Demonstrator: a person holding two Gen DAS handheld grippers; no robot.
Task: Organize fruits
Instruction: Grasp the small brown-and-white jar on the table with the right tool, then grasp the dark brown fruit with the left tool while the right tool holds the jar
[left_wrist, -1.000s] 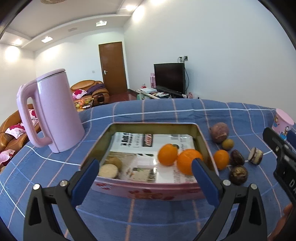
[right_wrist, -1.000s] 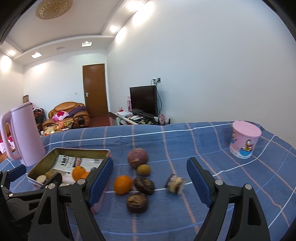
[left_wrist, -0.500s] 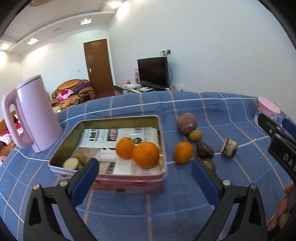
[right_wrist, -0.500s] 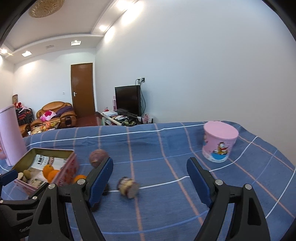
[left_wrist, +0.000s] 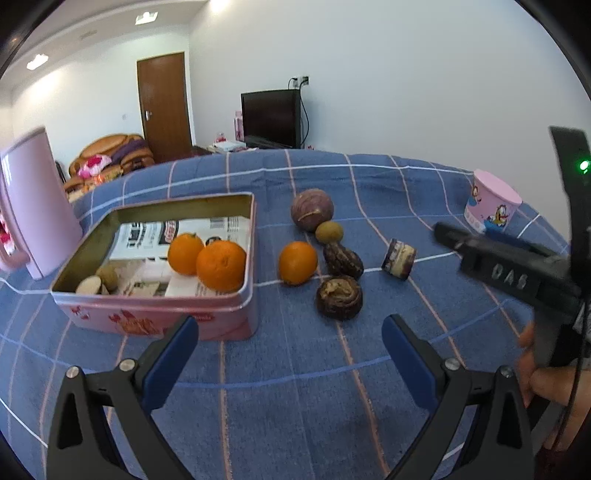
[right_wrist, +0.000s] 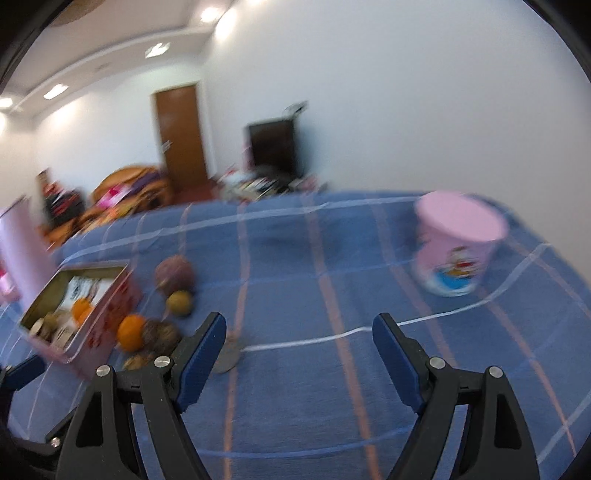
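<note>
A pink tin (left_wrist: 155, 314) lined with newspaper holds two oranges (left_wrist: 221, 264) and some pale pieces. To its right on the blue checked cloth lie a loose orange (left_wrist: 297, 263), a purple round fruit (left_wrist: 312, 209), a small greenish fruit (left_wrist: 329, 232), two dark wrinkled fruits (left_wrist: 339, 298) and a small cut piece (left_wrist: 399, 257). My left gripper (left_wrist: 290, 326) is open and empty, low over the cloth in front of the tin's right corner. My right gripper (right_wrist: 300, 323) is open and empty over bare cloth; its view is blurred, with the fruits (right_wrist: 131, 332) off to its left.
A tall pink kettle (left_wrist: 33, 206) stands left of the tin. A pink cartoon cup (right_wrist: 458, 243) stands upside down at the right of the cloth. A person's hand (left_wrist: 546, 380) holds the right gripper at the left wrist view's right edge. A living room lies beyond.
The left gripper's view has swung right, from the tin toward the loose fruits. The right gripper has turned right, so the fruits slid to its left and the cup came nearer the middle.
</note>
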